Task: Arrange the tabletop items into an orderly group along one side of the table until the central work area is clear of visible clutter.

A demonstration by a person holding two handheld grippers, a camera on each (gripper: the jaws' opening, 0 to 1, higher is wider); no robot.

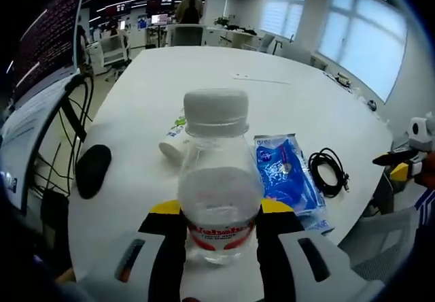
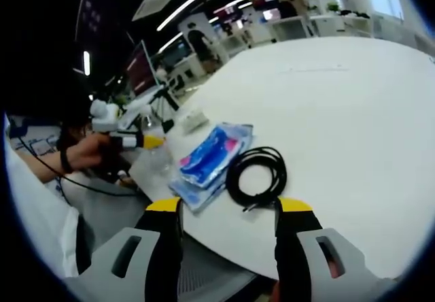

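In the left gripper view, a black computer mouse point(image 1: 92, 170) lies at the left edge of the white table point(image 1: 224, 77), apart from the other items. To its right, the left gripper point(image 1: 221, 217) has its yellow-tipped jaws closed against the sides of a clear plastic water bottle point(image 1: 219, 179) with a grey cap, which stands upright near the table's near edge. Just behind the bottle lies a small white bottle with a green label point(image 1: 174, 139), tipped on its side. Right of the water bottle is a blue plastic packet point(image 1: 285, 173), and just beside that a coiled black cable point(image 1: 328, 171).

In the right gripper view, the left gripper point(image 2: 132, 139) reaches in from the left, held by a person's hand point(image 2: 85, 152), with the water bottle point(image 2: 158, 154) faintly visible at its tip, though the view there is too dim to be sure of the hold. The blue packet point(image 2: 207, 156) and the cable point(image 2: 257, 176) sit close together at the table's edge. The right gripper point(image 2: 228, 210) hangs over that edge just short of the cable, its jaws spread wide and holding nothing.

As a judgement, the job looks well along: the wide middle of the table point(image 2: 340, 98) is already bare apart from a faint thin strip far off, and the items lie loosely along one side. What seems left is setting the bottle down, righting the small white one, and drawing the mouse in with the rest.
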